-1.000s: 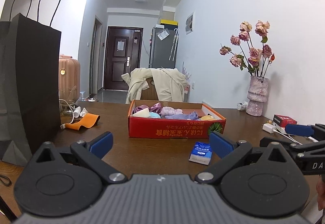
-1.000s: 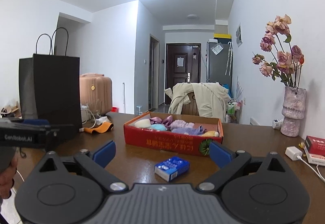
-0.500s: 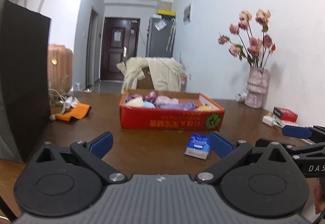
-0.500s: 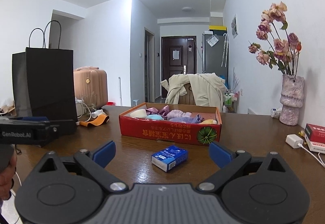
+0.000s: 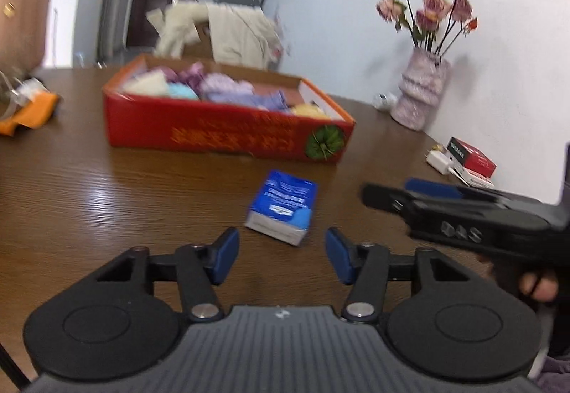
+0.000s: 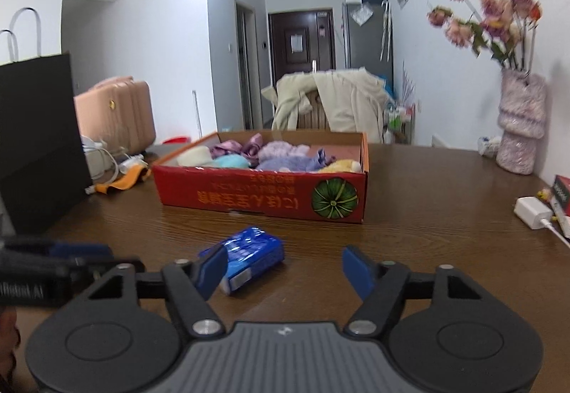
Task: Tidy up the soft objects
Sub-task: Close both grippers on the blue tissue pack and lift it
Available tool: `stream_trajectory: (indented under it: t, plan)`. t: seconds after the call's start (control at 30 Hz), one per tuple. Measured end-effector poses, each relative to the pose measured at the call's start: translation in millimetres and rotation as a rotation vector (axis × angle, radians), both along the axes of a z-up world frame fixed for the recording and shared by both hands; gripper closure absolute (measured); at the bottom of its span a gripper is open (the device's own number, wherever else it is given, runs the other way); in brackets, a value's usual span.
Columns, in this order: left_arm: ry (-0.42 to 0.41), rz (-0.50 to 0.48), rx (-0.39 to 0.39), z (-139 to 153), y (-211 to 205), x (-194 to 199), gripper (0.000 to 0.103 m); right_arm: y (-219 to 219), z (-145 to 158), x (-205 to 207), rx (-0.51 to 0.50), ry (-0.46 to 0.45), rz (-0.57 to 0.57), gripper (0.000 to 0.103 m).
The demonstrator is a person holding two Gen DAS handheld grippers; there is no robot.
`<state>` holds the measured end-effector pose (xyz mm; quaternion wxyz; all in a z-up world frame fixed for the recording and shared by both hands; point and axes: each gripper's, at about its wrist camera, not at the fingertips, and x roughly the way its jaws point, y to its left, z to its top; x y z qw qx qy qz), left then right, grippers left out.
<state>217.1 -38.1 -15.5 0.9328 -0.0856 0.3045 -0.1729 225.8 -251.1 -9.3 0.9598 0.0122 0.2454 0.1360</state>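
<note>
Charger (image 6: 533, 212) right view, person's fingers (image 5: 538, 286) left

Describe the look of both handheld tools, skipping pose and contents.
Each tool is matte black: the left tool and right tool have two round hubs, angular linkage arms with silver pivot bolts, blue pads and a ribbed grey centre plate. White lettering marks their sides.

The dark brown wood-grain tabletop (image 5: 107, 200) has a smooth, faintly glossy finish. The red printed cardboard box (image 6: 263, 195) looks matt and holds fuzzy pastel cloth pieces (image 6: 285, 152). The small blue tissue pack (image 5: 283, 206) is wrapped in shiny plastic film. The black paper bag (image 6: 39, 140) is matt. The pale pink vase (image 6: 520, 136) looks rough and mottled. The peach hard-shell suitcase (image 6: 117, 111) is smooth ribbed plastic.
</note>
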Motion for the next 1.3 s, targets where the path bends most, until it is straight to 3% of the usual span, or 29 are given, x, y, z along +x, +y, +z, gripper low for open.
stream_trajectory:
  t: [0.13,0.3,0.37,0.53,0.67,0.93,1.07,1.3]
  plan:
    - [0.066,-0.011,-0.079,-11,-1,33,0.051,3,-7,44,0.039,0.051,0.036,0.045]
    - [0.214,-0.016,-0.208,-32,10,70,0.069,13,-19,90,0.075,0.112,0.086,0.055]
    - [0.218,-0.003,-0.24,-35,16,79,0.075,15,-27,104,0.093,0.141,0.099,0.062]
    - [0.185,0.083,-0.283,-32,40,94,0.077,13,-44,106,0.205,0.211,0.107,0.075]
    - [0.158,0.058,-0.282,-25,40,102,0.077,15,-43,99,0.24,0.211,0.089,0.076]
    - [0.202,0.03,-0.227,-34,27,104,0.074,11,-47,108,0.255,0.238,0.073,0.076]
    - [0.199,0.038,-0.227,-34,28,104,0.081,12,-47,108,0.262,0.256,0.08,0.077]
    - [0.112,0.035,-0.2,-12,32,79,0.082,15,-29,80,0.254,0.21,0.076,0.086]
